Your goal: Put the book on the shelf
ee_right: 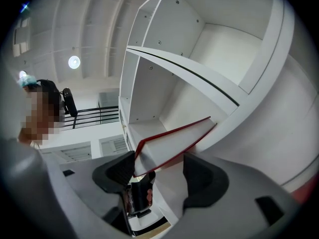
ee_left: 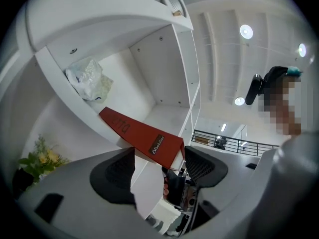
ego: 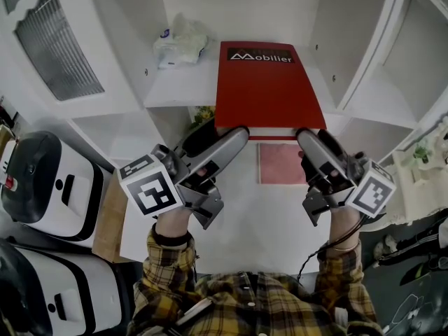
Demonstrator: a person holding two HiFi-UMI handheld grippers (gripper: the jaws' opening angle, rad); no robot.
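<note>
A red book with white lettering lies flat on a white shelf, its near end jutting out over the shelf's front edge. My left gripper is at the book's near left corner and my right gripper at its near right corner. In the left gripper view the book points its corner into the gap of the left gripper, whose jaws stand wide without pressing it. In the right gripper view the book shows its page edge. Its corner sits between the right gripper's spread jaws, close to the left pad.
A crumpled plastic bag lies on the same shelf, left of the book. A small yellow-flowered plant stands in the compartment below, and a pink panel lies lower down. White rounded appliances stand at the left. Upright shelf walls flank the book's compartment.
</note>
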